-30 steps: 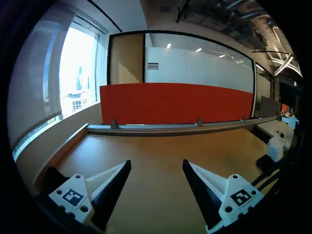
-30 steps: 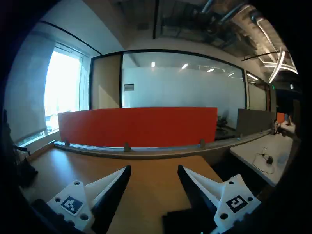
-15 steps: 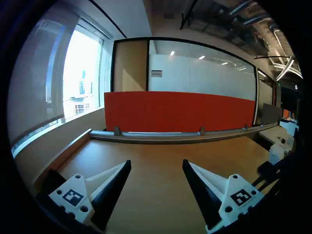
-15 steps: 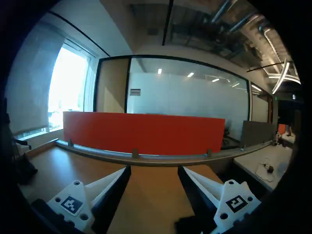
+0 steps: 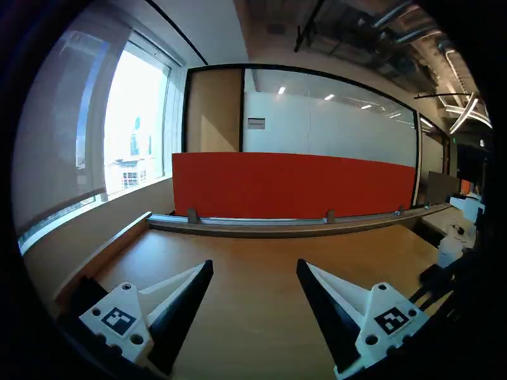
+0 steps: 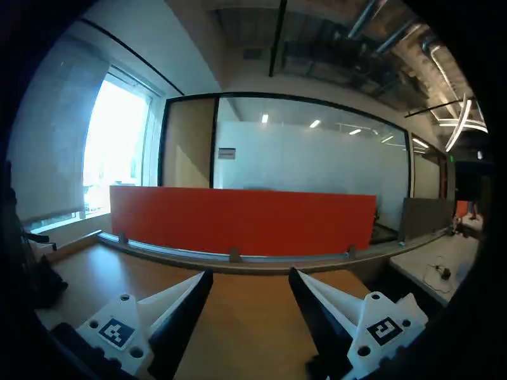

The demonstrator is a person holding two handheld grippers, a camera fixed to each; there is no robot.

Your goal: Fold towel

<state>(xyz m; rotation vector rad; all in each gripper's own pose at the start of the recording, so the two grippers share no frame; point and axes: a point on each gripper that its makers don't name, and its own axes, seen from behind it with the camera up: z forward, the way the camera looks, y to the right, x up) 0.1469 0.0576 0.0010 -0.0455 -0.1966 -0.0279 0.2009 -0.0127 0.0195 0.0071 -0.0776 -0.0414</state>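
plainly, both cameras look level across the room rather than down at any work: a bright window [image 5: 133, 145] to one side, a frosted glass wall [image 5: 329, 126] behind, and a long red divider panel [image 5: 291, 185] standing along the far edge of the wooden desk top [image 5: 253, 247]. where the towel lies i cannot tell from these views; my guess is nearer the person, under the line both cameras are aimed along. the left gripper [image 5: 253, 262] has its fingers spread wide with nothing between them, and the right gripper [image 6: 250, 272] is equally wide apart and empty, held over the desk's end beside the gap to a neighbouring white desk [image 6: 437, 266]. the main risk is a blind descent: with the cloth out of the aim, fingertips could strike bare wood, or close on the middle of the fabric instead of a corner. if the two sides grab unmatched points, the fold would likely come out skewed. what look like dark cables [image 5: 426, 292] just beside the left gripper could catch on a sweeping move.
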